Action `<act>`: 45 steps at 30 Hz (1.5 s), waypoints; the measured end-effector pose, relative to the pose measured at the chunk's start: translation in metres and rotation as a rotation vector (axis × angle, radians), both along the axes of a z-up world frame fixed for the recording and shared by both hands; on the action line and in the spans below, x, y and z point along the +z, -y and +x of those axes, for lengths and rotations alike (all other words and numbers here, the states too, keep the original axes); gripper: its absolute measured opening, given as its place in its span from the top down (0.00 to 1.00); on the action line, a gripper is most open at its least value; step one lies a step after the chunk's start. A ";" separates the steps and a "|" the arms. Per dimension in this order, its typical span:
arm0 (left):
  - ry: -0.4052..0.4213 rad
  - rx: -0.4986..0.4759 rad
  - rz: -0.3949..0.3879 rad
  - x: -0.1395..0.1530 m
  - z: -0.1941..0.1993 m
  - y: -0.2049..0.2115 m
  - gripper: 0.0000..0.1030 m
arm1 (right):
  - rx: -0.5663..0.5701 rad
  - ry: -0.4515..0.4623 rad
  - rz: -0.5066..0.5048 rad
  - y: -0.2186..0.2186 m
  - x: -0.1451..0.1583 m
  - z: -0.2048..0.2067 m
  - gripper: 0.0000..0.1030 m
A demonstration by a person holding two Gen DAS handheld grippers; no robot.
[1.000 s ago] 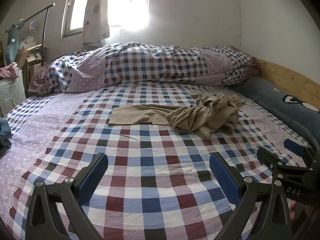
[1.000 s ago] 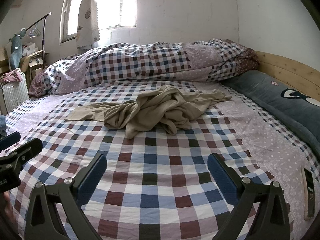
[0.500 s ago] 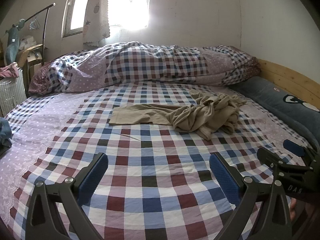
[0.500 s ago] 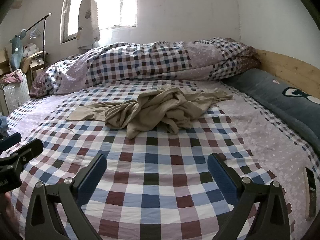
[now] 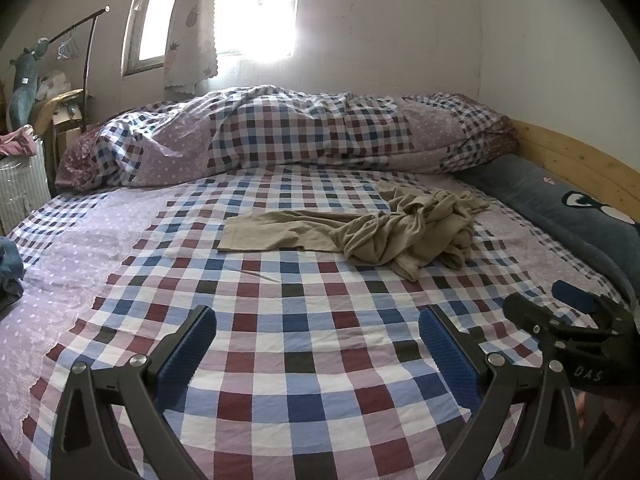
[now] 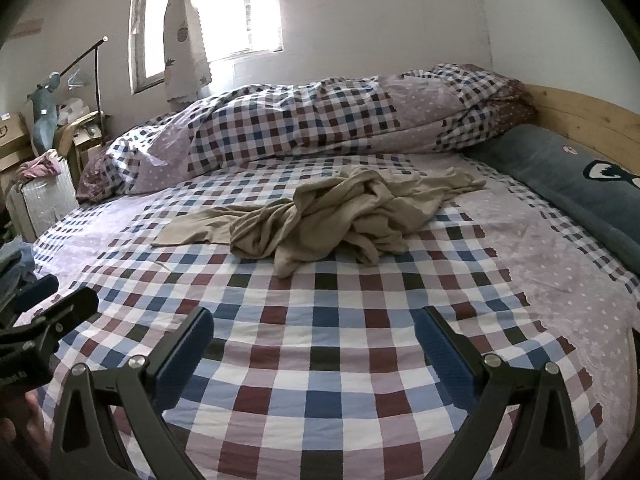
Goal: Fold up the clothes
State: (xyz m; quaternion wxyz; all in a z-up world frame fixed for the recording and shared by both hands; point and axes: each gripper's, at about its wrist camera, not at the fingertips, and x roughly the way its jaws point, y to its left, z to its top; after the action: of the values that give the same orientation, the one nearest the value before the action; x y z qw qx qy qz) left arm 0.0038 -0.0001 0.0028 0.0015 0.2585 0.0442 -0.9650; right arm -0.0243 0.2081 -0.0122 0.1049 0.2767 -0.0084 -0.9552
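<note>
Hovering low at 6 o'clock: left gripper and right gripper, both spread wide, grasping nothing. Checked bedsheet between. Beyond, 12 o'clock: beige garment crumpled mid-bed, one end lying flat toward 10 o'clock. No fold visible; whole fold left.

Daylight pours through the window, blown out to white glare in the left view. The room is bright and sharp, shadows soft. Fisheye bending curves the edges into dark corners.
</note>
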 end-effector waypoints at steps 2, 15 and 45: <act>0.000 0.000 -0.001 0.000 0.000 -0.001 0.00 | 0.008 0.000 -0.004 0.001 0.000 0.000 0.00; 0.001 0.007 0.040 0.005 0.000 0.006 0.00 | 0.054 0.023 -0.059 0.004 0.005 -0.013 0.23; 0.009 0.013 0.160 0.011 -0.001 0.031 0.00 | 0.154 0.208 0.145 0.059 -0.040 -0.136 0.52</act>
State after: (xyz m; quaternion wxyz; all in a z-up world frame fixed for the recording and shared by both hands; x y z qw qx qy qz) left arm 0.0028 -0.0311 0.0140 -0.0127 0.2618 0.1227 -0.9572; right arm -0.1600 0.1488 -0.0518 0.1564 0.3807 0.0711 -0.9086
